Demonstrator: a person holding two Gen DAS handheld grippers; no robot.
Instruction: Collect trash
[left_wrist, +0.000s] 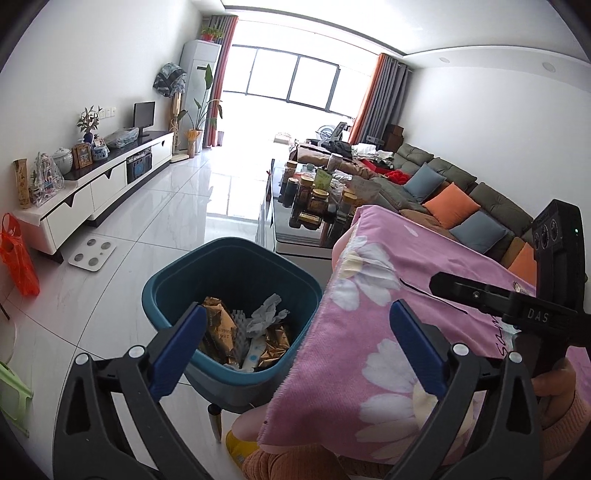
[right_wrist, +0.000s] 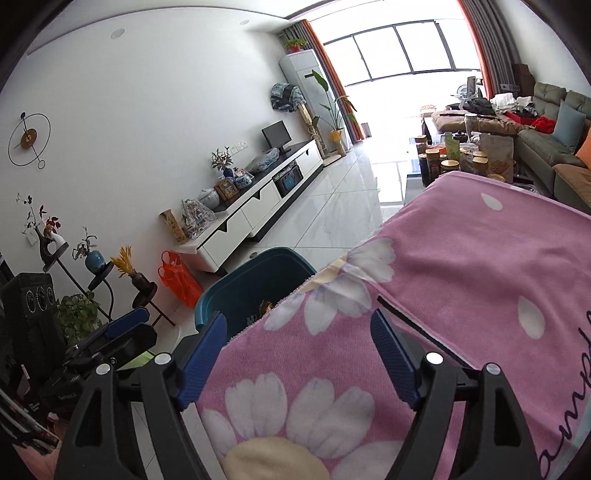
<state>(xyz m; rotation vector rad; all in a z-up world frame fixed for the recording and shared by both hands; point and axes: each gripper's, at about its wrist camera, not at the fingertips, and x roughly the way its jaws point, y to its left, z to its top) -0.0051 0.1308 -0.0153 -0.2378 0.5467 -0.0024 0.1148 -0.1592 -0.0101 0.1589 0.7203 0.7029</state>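
A teal trash bin (left_wrist: 159, 291) stands on the white floor against the edge of a table covered by a pink flowered cloth (left_wrist: 424, 280). Inside it lie gold wrappers (left_wrist: 218, 328) and a crumpled white tissue (left_wrist: 266, 314). My left gripper (left_wrist: 297, 314) hangs above the bin's right rim, jaws wide open, with nothing between them. My right gripper (right_wrist: 299, 319) is over the cloth (right_wrist: 480, 258) near its corner, open and holding nothing. In the right wrist view the bin (right_wrist: 221, 295) is partly hidden behind the cloth.
An orange plastic bag (left_wrist: 16, 258) and a white scale (left_wrist: 92, 254) lie on the floor by the TV cabinet (left_wrist: 107, 188). Beyond the cloth stands a coffee table crowded with jars (left_wrist: 317, 195), and a sofa (left_wrist: 461, 192) runs along the right. A green stool (left_wrist: 11, 387) is at the left edge.
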